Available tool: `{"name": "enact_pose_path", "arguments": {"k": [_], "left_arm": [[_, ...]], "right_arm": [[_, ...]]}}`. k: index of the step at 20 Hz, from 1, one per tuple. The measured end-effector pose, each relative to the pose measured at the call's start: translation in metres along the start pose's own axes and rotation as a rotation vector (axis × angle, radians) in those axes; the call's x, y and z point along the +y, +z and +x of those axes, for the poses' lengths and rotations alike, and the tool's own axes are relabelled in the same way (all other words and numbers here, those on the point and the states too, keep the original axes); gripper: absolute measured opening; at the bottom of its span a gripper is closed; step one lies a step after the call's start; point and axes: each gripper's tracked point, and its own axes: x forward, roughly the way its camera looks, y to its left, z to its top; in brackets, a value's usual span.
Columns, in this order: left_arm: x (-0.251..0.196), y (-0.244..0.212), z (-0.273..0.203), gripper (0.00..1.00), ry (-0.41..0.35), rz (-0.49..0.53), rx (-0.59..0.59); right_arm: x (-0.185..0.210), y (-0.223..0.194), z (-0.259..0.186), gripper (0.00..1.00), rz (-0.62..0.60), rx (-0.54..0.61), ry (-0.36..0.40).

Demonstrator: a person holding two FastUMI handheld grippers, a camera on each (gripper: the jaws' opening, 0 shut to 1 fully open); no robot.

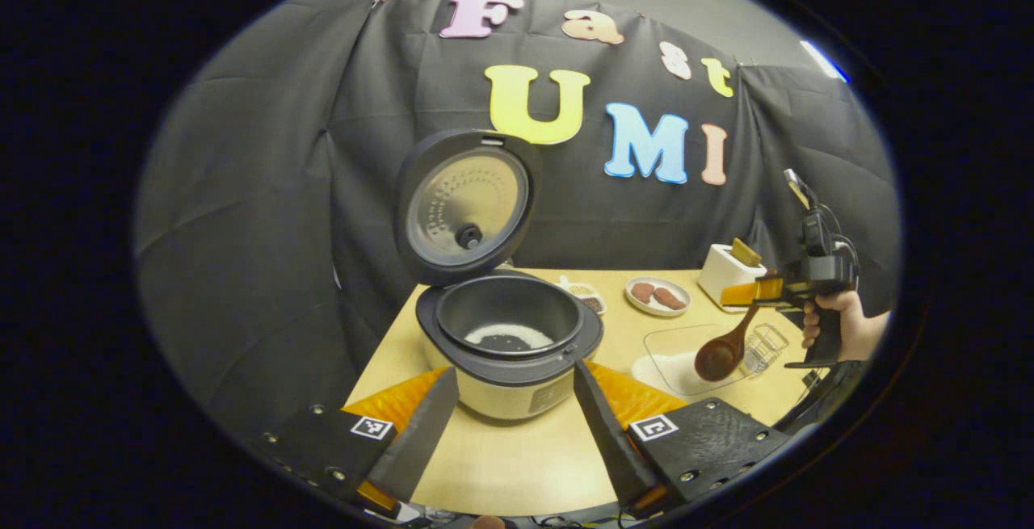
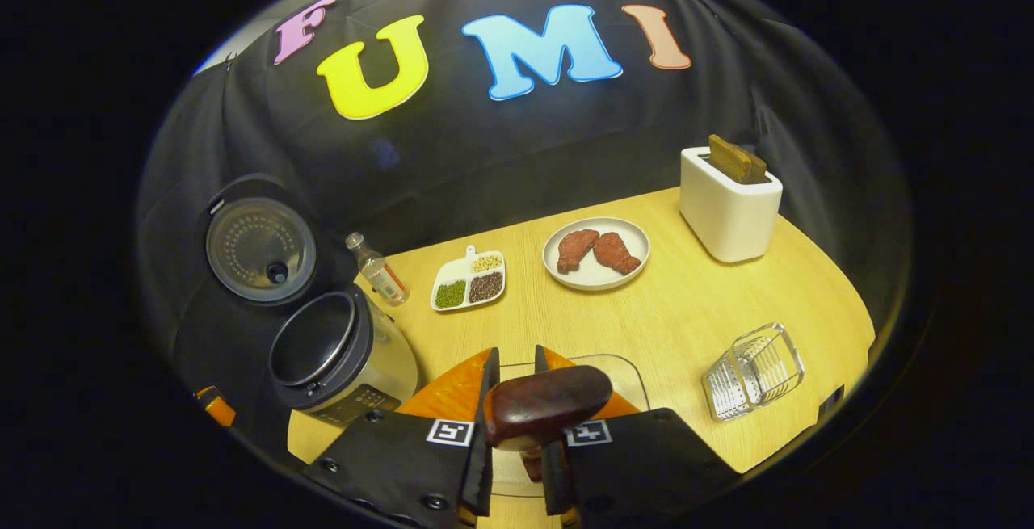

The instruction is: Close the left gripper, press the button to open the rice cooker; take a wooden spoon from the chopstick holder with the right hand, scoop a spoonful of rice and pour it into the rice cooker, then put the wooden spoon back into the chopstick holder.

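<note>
With the round grey rice cooker (image 1: 509, 351) open, scooping step: right tongs (image 2: 514, 424) grip dark wooden spoon (image 2: 545, 404) over clear rice tray (image 1: 687, 359); left tongs (image 1: 517, 424) spread, empty. Next: dip, then carry left.

White toaster (image 2: 729, 210) holding toast, plate (image 2: 596, 270) of meat, divided bean dish (image 2: 468, 279), small bottle (image 2: 378, 270)

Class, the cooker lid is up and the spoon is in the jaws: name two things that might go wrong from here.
1. The wooden spoon hangs bowl-down from the right gripper, held by its handle; it may swing or slip while scooping from the glass dish.
2. The rice cooker sits apart from the dish, so rice could spill on the table on the way.
</note>
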Motion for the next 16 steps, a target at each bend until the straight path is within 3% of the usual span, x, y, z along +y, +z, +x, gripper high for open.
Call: {"name": "enact_pose_path", "arguments": {"k": [7, 9, 10, 13, 16], "left_arm": [[0.023, -0.003, -0.007, 0.86, 0.059, -0.028, -0.001], [0.025, -0.007, -0.011, 0.91, 0.07, -0.033, -0.002], [0.027, -0.008, -0.014, 0.95, 0.074, -0.036, 0.001], [0.031, -0.012, -0.017, 0.87, 0.086, -0.038, 0.003], [0.034, -0.009, -0.018, 0.9, 0.096, -0.048, -0.001]], "right_arm": [[0.019, -0.037, 0.03, 0.25, 0.075, 0.087, 0.006], [0.023, -0.04, 0.031, 0.25, 0.097, 0.098, 0.007], [0.026, -0.044, 0.032, 0.27, 0.123, 0.109, 0.016], [0.034, -0.046, 0.035, 0.25, 0.206, 0.136, 0.029], [0.044, -0.048, 0.035, 0.27, 0.28, 0.169, 0.055]]}}
